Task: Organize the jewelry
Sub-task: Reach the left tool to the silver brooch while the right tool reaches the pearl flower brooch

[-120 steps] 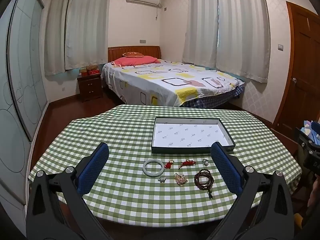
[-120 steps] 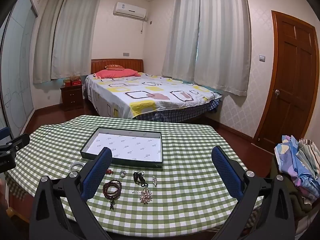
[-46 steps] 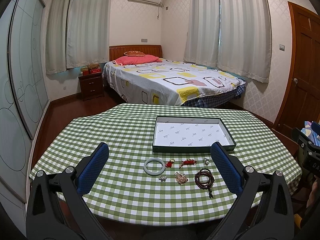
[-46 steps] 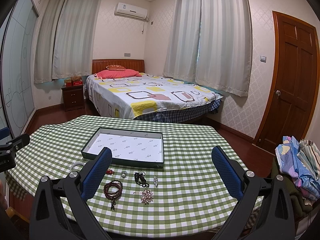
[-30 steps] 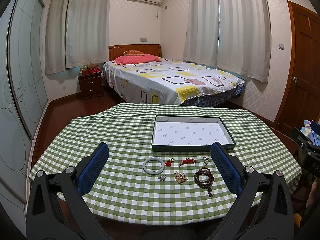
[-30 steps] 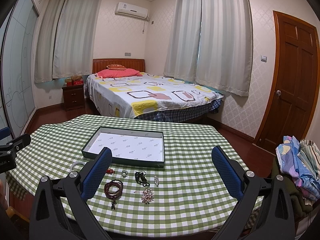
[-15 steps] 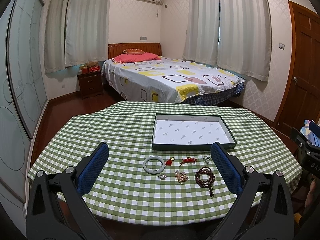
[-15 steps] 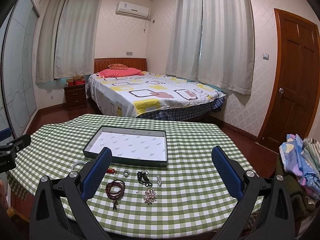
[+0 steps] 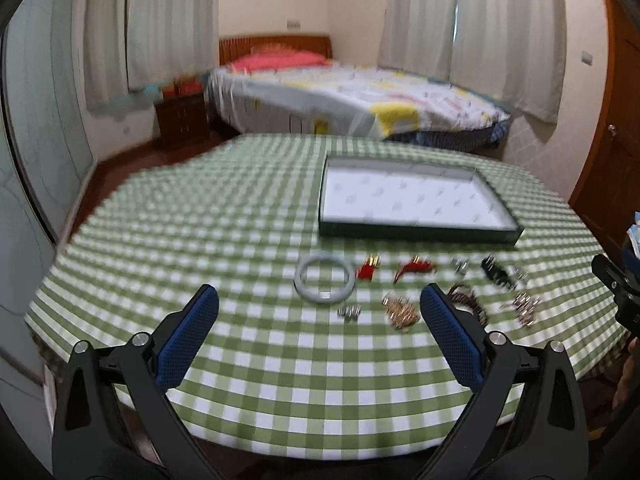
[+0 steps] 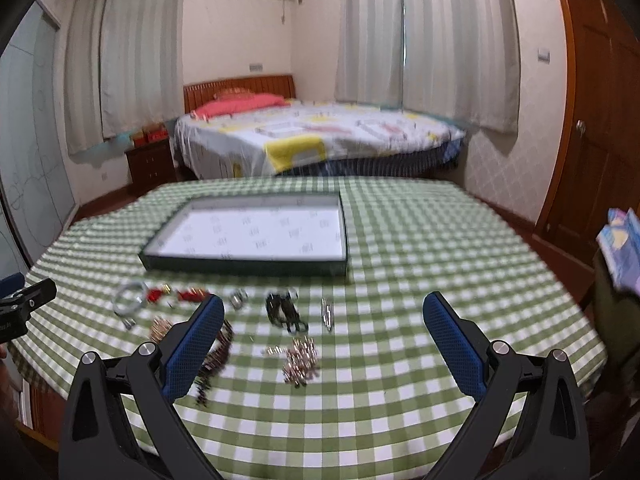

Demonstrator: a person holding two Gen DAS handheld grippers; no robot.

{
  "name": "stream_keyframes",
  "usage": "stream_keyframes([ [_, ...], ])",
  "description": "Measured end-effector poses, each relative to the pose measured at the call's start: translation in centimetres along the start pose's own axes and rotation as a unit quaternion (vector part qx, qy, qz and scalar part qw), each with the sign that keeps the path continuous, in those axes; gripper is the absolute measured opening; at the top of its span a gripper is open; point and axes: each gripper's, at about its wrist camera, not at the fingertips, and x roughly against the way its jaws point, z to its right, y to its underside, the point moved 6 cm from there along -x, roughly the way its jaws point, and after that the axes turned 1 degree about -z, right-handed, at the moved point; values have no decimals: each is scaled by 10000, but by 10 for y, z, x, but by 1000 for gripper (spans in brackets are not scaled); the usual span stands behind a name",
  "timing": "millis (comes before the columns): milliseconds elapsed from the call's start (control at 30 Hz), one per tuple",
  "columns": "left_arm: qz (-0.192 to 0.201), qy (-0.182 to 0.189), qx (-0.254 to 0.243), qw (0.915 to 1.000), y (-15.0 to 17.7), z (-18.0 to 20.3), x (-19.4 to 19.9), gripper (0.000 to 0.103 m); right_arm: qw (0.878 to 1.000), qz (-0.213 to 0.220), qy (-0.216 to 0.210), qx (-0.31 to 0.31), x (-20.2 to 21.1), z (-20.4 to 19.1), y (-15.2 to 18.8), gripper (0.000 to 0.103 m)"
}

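Observation:
Several jewelry pieces lie in a loose row on the green checked tablecloth, in front of a shallow dark tray [image 9: 416, 232] [image 10: 244, 266] with a white lining. Among them are a pale jade bangle [image 9: 325, 278] [image 10: 129, 298], red tasselled charms [image 9: 412, 269], a brown bead bracelet [image 9: 472, 306] [image 10: 218, 354], a black piece [image 10: 282, 312] and a pearl cluster [image 10: 300, 360]. My left gripper [image 9: 320, 330] hangs above the cloth just short of the bangle, its jaws wide and closing slightly, nothing between them. My right gripper [image 10: 324, 338] is open over the black piece and pearl cluster. Both views are blurred.
The round table [image 10: 440, 264] drops off close below both grippers. A bed [image 10: 320, 136], a nightstand [image 10: 150, 164] and curtains stand behind it, a wooden door [image 10: 592, 120] on the right. Folded cloth [image 10: 622, 252] lies at the right edge.
Both grippers have dropped toward the table and tipped downward, so the jewelry and tray look larger and nearer. Nothing has been picked up.

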Motion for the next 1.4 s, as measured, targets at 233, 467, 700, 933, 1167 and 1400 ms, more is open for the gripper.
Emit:
stream_keyframes([
  [233,-726,127,231,9970,29,-2,-61,81,9989,-463,12,-47,-46,6,29,96],
  [467,-994,6,66,9950,37,6,-92,70,9972,-733,-90,-118,-68,8,38,95],
  [700,-1095,70,-42,9940,36,18,-105,62,9947,-982,-256,-139,-83,6,46,69],
  [933,-1111,89,-134,9937,35,26,-115,53,9938,-1043,-307,-234,-88,8,48,69],
  [1167,-1047,81,-164,9943,31,26,-118,38,9926,-1120,-357,-318,-94,10,49,69],
  [1400,-986,173,-331,9944,34,31,-114,24,9911,-1205,-386,-413,-97,12,52,69],
])
